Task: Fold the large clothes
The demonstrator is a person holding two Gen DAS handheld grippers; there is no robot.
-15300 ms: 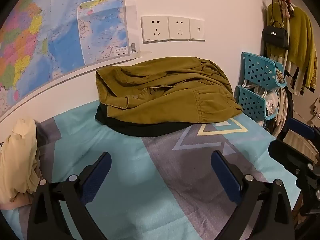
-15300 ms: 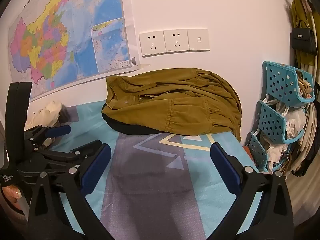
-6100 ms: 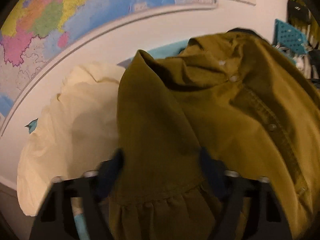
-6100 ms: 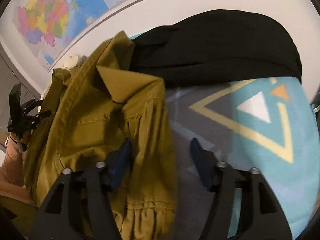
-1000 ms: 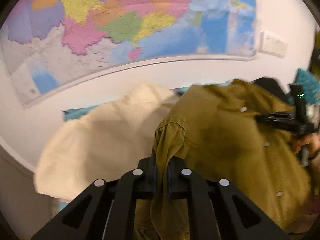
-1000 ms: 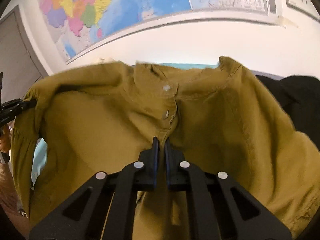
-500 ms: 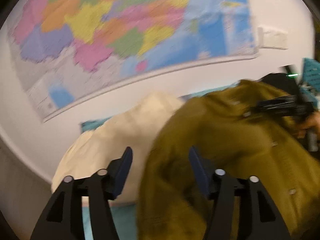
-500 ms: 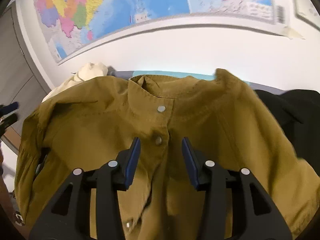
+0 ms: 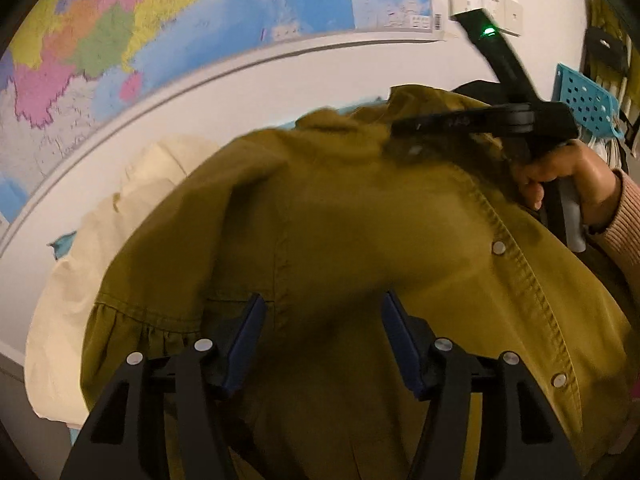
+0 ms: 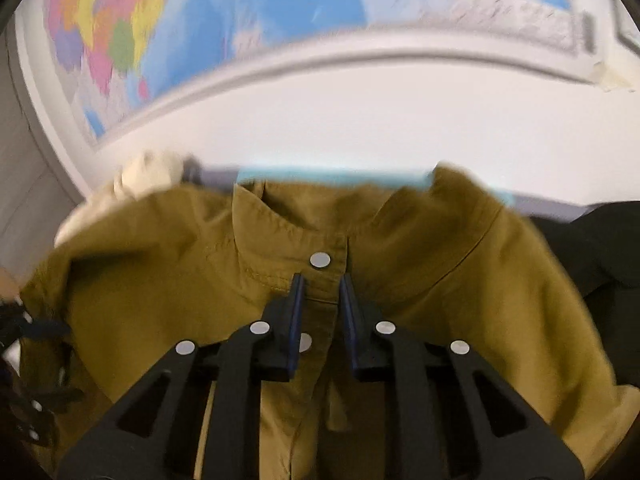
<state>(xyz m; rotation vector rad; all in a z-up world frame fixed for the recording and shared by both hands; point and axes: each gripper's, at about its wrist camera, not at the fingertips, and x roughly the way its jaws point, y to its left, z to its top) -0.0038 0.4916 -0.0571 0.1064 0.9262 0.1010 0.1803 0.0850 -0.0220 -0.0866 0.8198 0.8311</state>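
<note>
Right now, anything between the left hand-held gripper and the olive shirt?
Nothing visible. The left hand-held gripper is open directly over the olive shirt, with only shirt fabric between its fingers. The cream garment lies off to the left.

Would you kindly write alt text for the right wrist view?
The right gripper hovers with its jaws partly open astride the buttoned front strip of an olive shirt, just below the collar. A cream garment, a black garment and a wall map lie beyond.
</note>
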